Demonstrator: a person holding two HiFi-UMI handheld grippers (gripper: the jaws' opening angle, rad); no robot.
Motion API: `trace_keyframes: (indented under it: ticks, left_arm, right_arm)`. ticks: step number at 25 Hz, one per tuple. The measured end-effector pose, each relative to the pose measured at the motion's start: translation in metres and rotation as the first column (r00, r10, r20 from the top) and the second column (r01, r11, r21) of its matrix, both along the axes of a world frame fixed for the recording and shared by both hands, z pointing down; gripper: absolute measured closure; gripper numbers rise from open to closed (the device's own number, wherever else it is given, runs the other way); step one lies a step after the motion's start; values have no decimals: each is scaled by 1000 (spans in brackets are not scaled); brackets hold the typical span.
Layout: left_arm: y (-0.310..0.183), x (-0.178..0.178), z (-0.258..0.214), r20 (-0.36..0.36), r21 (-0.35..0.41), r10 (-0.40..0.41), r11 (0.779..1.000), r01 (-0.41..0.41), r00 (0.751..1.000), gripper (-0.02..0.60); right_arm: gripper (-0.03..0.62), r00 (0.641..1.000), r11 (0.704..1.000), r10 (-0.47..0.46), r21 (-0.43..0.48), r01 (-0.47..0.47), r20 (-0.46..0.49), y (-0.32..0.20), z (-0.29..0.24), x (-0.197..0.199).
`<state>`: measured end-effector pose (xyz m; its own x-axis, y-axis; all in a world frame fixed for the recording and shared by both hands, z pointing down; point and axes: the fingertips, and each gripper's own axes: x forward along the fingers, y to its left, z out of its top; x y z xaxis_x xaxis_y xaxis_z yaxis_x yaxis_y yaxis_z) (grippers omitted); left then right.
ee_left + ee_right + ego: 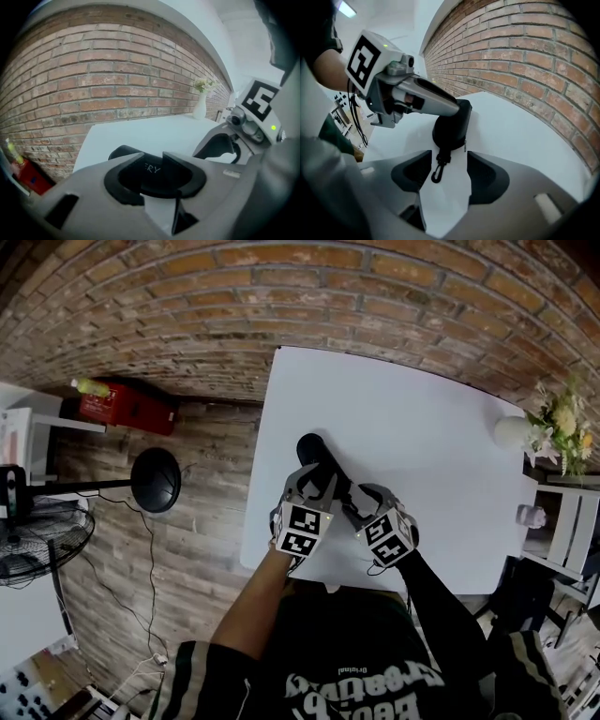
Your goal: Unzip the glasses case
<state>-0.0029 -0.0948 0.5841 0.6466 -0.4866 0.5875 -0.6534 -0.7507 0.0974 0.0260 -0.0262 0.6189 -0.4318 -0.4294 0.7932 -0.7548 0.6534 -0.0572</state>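
Note:
A black glasses case [314, 451] lies on the white table [422, 427], running away from me. My left gripper [317, 484] is shut on its near part; in the left gripper view the case [125, 152] fills the gap between the pads of that gripper [153, 160]. From the right gripper view the left gripper's fingers [436, 101] clamp the case [451, 127] from the side. My right gripper [450, 174] stands open at the case's near end. A black clip [438, 169] hanging off the case lies loose between its jaws, touched by neither pad.
A white vase [511, 432] with flowers [562, 418] stands at the table's far right corner. A brick wall [309, 296] runs behind the table. On the floor to the left are a round black stool [155, 479], a fan [37, 540] and a red box [127, 407].

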Motion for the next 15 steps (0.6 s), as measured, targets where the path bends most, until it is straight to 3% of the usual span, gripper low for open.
trace_keyframes:
  ticks: [6, 12, 15]
  left_arm:
    - [-1, -12, -10, 19, 16, 3, 1000, -3, 1000, 472]
    - [-7, -42, -23, 27, 40, -33, 999, 32, 999, 479]
    - [-1, -53, -17, 42, 15, -32, 999, 31, 999, 483]
  right_arm:
    - [267, 999, 997, -47, 58, 46, 22, 8, -9, -22]
    - [240, 998, 988, -57, 141, 58, -14, -15, -23, -29]
    - [233, 998, 987, -56, 149, 58, -19, -25, -25, -33]
